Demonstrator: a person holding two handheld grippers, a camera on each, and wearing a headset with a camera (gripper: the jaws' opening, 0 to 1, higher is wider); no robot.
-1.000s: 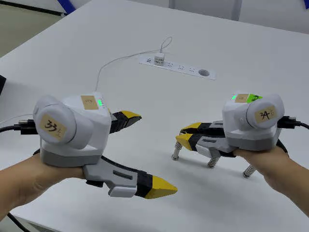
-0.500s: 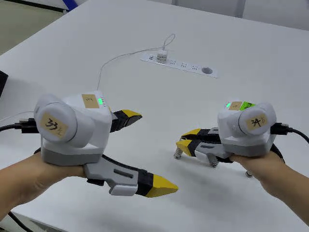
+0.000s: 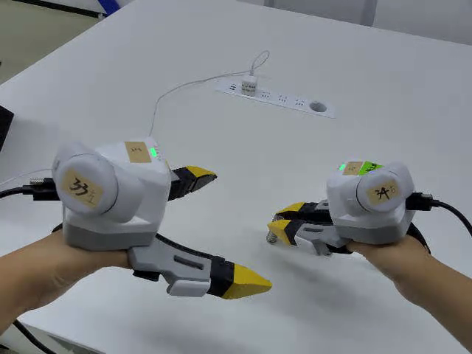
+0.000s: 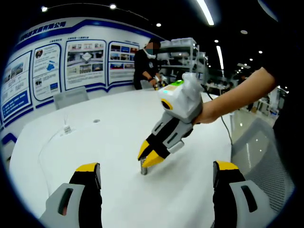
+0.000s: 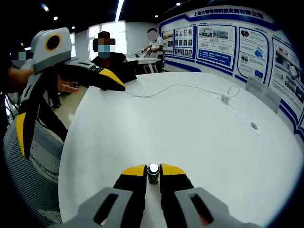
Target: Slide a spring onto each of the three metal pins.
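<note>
Head view: power strip [image 3: 274, 99] lies beyond clamped pin [image 3: 273, 234].

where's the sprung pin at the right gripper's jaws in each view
Head view: sprung pin right of centre, at the right gripper tips.
Left gripper view: sprung pin centre, under the yellow tips.
Right gripper view: sprung pin bottom centre, between the jaws.
Shared landmark: white charger plug.

The white tabletop [image 3: 354, 66] is carrying a power strip [image 3: 276, 99], its cable [image 3: 177, 89] trailing left; a sprung pin [image 3: 273, 234] seems to be standing there.
</note>
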